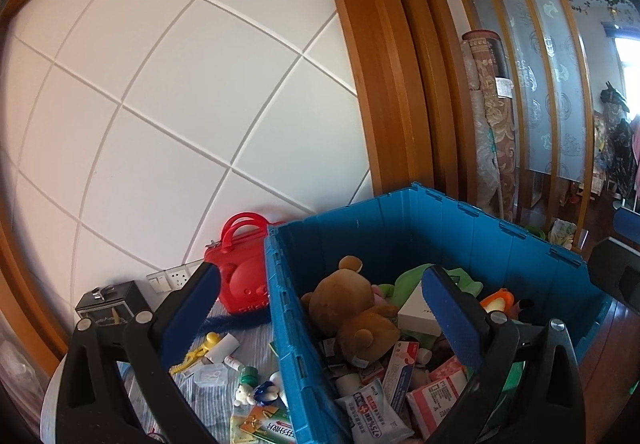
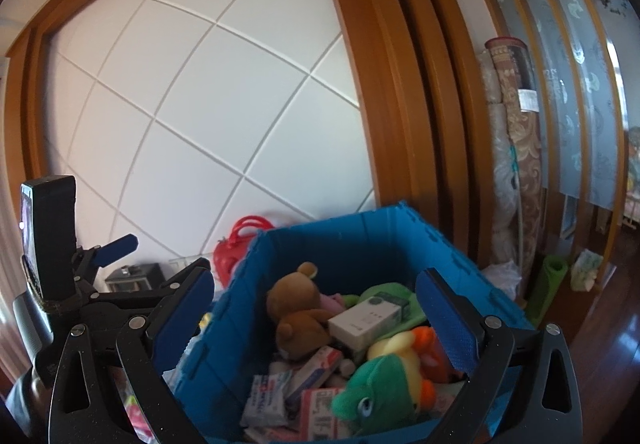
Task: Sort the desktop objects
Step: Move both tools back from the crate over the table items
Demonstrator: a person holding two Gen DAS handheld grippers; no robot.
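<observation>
Both grippers are hovering above the blue crate [image 1: 440, 228], jaws spread wide and holding nothing: left gripper [image 1: 324, 304] is straddling the crate's near-left wall, right gripper [image 2: 316, 312] is hanging over the crate's middle. The crate is already sitting heaped: brown plush bear [image 1: 360, 308] on top toward the left, white carton [image 2: 368, 320] just beside it, green plush frog [image 2: 380, 400] and orange-yellow plush [image 2: 416, 348] toward the right, flat wipe packs [image 1: 376, 408] and pink-white medicine boxes [image 1: 436, 396] lying underneath. Small items are still lying outside on the striped cloth [image 1: 216, 404] left of the crate: green-capped bottle [image 1: 248, 376], white tube [image 1: 232, 344], yellow plastic toy [image 1: 196, 356], tiny white figure [image 1: 244, 396], green-orange box [image 1: 268, 428]; red plastic handled case [image 1: 240, 276] standing behind them against the wall. Judging the step as picking the next thing to sort, likely from the cloth for the left side. Doing it well probably means dropping straight down, pinching rigid items across the narrow axis, and clearing the ribbed wall before closing. Plush is soft and compressible, so a deep bite is forgiving; glossy foil packs look slippery and thin, better taken by an edge; the cylindrical bottle may roll; cartons are crisp-cornered cardboard, easy flat faces. Crate plastic looks hard and moulded.
</observation>
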